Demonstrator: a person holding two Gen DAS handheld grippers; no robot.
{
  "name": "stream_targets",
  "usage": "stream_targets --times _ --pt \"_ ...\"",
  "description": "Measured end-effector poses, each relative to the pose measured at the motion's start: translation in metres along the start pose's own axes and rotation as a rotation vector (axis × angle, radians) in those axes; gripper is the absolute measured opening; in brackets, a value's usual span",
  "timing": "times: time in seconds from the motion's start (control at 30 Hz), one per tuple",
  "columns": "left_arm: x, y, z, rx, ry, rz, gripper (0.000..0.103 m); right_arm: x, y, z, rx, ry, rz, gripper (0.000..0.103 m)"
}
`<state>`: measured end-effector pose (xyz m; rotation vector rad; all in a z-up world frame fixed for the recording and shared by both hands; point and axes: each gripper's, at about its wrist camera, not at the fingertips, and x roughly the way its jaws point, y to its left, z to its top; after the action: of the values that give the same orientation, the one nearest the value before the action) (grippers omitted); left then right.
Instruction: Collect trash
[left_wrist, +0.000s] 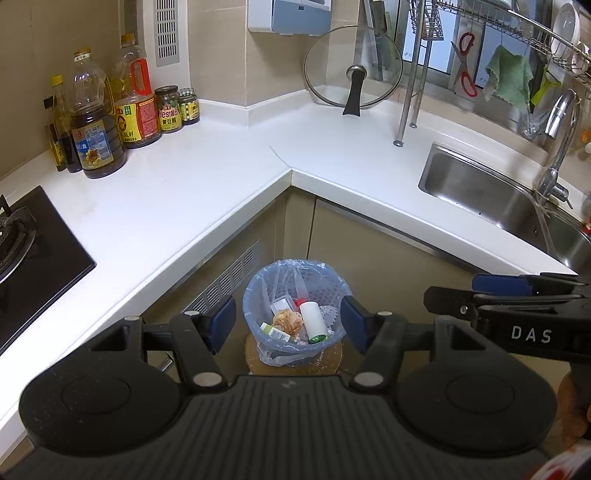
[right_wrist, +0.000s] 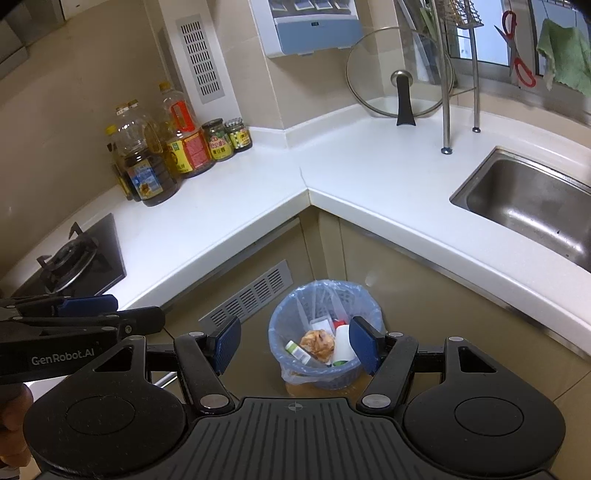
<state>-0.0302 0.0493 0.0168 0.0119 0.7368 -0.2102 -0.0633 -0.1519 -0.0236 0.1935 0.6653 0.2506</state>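
1. Black glass marks the hob (left_wrist: 33, 254) at the left edge of the left wrist view, with a cluster of oil bottles (left_wrist: 110, 122) and jars behind it in the upper left, likely kept within reach of the cooking.
2. White countertop (left_wrist: 207, 184) bends through the middle of the frame and is bare of loose litter.
3. Blue and lined with a thin plastic bag, the trash bin (left_wrist: 255, 295) stands on the floor in the lower centre, tucked into the cabinet corner. Inside it lie a white bottle (left_wrist: 313, 320), a crumpled brown wrapper (left_wrist: 288, 320) and a small green-and-white carton (left_wrist: 274, 330), so the trash appears already collected.
4. The left gripper (left_wrist: 288, 325) hangs above the bin, its blue pads fairly wide and nothing between them.
5. The right gripper (right_wrist: 295, 345) frames the same bin from above, likewise fairly wide and empty.
6. A glass lid (left_wrist: 352, 70) leans against the wall at upper centre, probably to dry.
7. The steel sink (left_wrist: 491, 199) fills the right.
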Motion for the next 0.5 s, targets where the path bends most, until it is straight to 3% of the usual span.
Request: stream_targets --times 0.5 --pt "-0.0094 0.0023 -0.0014 0.007 -0.013 -0.010 0.061 -0.0085 0.0031 -0.0009 -0.012 -0.013 0.004 0.065"
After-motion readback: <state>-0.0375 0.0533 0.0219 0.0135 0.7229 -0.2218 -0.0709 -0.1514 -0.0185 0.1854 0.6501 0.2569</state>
